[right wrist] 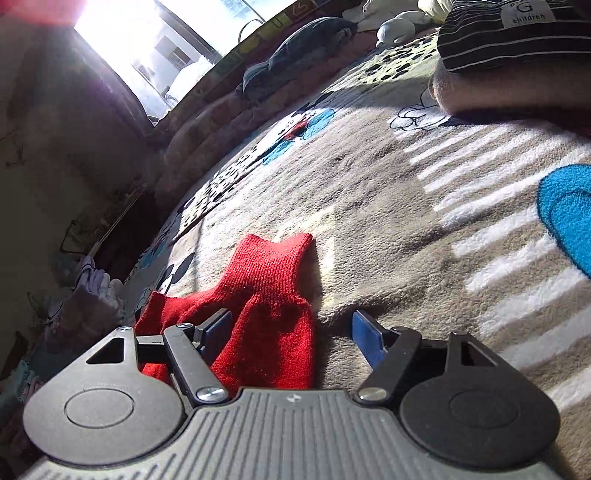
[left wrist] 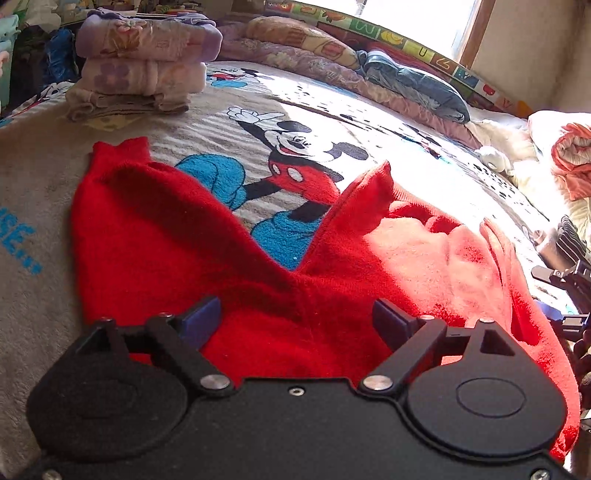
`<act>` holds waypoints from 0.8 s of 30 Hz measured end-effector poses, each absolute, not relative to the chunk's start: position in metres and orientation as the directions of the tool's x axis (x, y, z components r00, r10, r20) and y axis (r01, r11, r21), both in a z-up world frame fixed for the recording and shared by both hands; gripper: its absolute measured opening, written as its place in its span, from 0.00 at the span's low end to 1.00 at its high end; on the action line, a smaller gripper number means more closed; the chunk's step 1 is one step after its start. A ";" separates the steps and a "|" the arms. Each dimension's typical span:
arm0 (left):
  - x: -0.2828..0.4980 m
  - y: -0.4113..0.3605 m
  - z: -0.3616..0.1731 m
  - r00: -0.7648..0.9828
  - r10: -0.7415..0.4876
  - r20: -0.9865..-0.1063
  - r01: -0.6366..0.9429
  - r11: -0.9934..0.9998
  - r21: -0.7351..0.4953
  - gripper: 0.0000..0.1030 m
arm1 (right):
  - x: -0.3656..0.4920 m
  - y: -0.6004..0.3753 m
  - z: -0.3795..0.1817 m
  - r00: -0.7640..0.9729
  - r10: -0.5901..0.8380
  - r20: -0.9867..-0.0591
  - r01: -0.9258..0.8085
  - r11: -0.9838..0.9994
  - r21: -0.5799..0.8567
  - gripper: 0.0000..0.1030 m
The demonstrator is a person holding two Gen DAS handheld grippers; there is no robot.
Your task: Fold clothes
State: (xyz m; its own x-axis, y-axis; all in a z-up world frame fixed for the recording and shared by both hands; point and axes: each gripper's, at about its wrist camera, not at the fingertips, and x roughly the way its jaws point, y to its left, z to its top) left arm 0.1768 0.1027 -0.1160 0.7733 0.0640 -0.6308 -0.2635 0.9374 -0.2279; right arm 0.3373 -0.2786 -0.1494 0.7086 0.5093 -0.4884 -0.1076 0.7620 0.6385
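Note:
A red knit sweater [left wrist: 229, 258] lies spread on the cartoon-mouse blanket [left wrist: 44, 206], one sleeve reaching far left and a folded part rising at the middle. My left gripper [left wrist: 295, 317] is open right over the sweater's near edge, blue pads on either side of the fabric. In the right wrist view a red cuffed sleeve [right wrist: 269, 295] lies on the blanket [right wrist: 424, 240]. My right gripper [right wrist: 291, 332] is open, its left pad over the sleeve and its right pad over bare blanket. The right gripper's body [left wrist: 569, 273] shows at the left view's right edge.
A stack of folded purple and pink clothes [left wrist: 144, 62] sits at the back left. A blue-grey garment [left wrist: 413, 85] and quilts lie along the far wall under a bright window. Orange cloth [left wrist: 572, 155] is at the right. A black striped garment [right wrist: 517, 33] lies far right.

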 end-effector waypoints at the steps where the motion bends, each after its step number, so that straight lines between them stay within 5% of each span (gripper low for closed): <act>1: 0.178 0.099 -0.118 0.771 0.076 -0.633 -0.260 0.944 -0.204 0.89 | 0.342 -0.276 -0.149 0.705 0.503 -0.500 -0.117 0.778 0.617 0.68; 6: 0.182 0.092 -0.120 0.767 0.102 -0.633 -0.260 0.952 -0.161 0.92 | 0.351 -0.271 -0.146 0.690 0.503 -0.520 -0.144 0.800 0.583 0.52; 8: 0.182 0.094 -0.120 0.769 0.094 -0.632 -0.260 0.950 -0.175 0.92 | 0.352 -0.269 -0.146 0.685 0.510 -0.521 -0.152 0.799 0.582 0.19; 11: 0.181 0.098 -0.119 0.773 0.079 -0.630 -0.261 0.944 -0.202 0.92 | 0.353 -0.268 -0.143 0.681 0.520 -0.517 -0.162 0.794 0.586 0.06; 24: 0.179 0.104 -0.118 0.778 0.048 -0.627 -0.260 0.932 -0.251 0.92 | 0.282 -0.341 -0.084 0.849 0.374 -0.373 -0.090 0.798 0.595 0.05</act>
